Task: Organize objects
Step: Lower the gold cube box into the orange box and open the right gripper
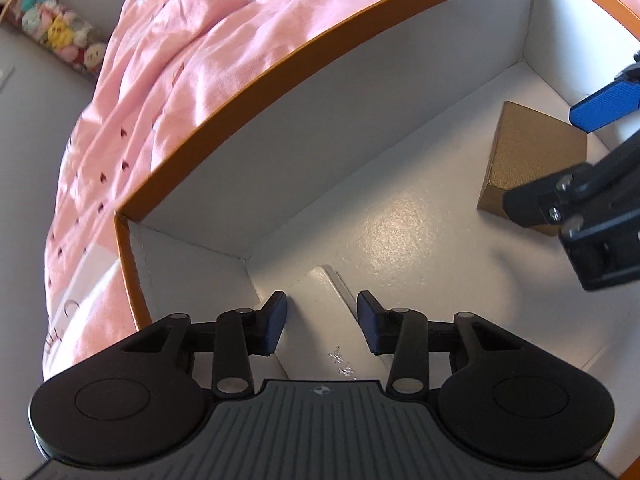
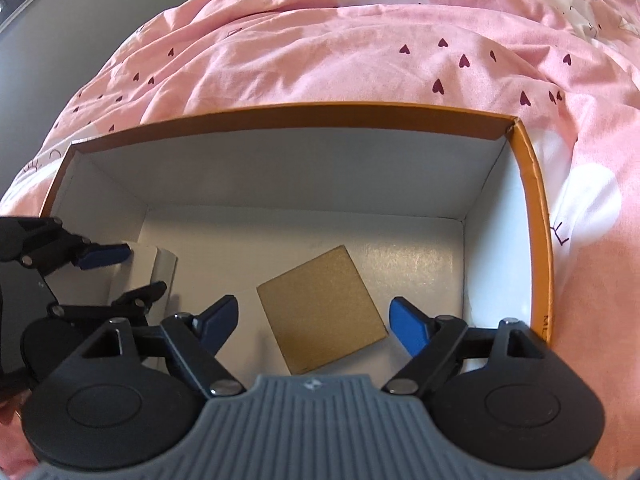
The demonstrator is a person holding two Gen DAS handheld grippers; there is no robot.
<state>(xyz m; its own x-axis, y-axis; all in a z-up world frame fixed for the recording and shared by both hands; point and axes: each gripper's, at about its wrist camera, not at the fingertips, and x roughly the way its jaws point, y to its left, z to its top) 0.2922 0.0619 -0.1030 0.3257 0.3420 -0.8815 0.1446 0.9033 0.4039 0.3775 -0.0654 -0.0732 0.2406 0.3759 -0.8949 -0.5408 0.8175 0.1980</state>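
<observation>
An open orange box with white inner walls rests on a pink quilt. On its floor lies a flat gold-brown square box, also seen in the left wrist view. My right gripper hangs over it, open, one blue pad on each side and neither touching it; the left wrist view shows that gripper from the side. In the box's left corner a small white box stands on edge with silver print. My left gripper is shut on it, pads against both faces.
The pink quilt with dark heart prints surrounds the orange box. A clear tube of small plush toys lies on a grey surface far left. Bare white floor lies between the two small boxes.
</observation>
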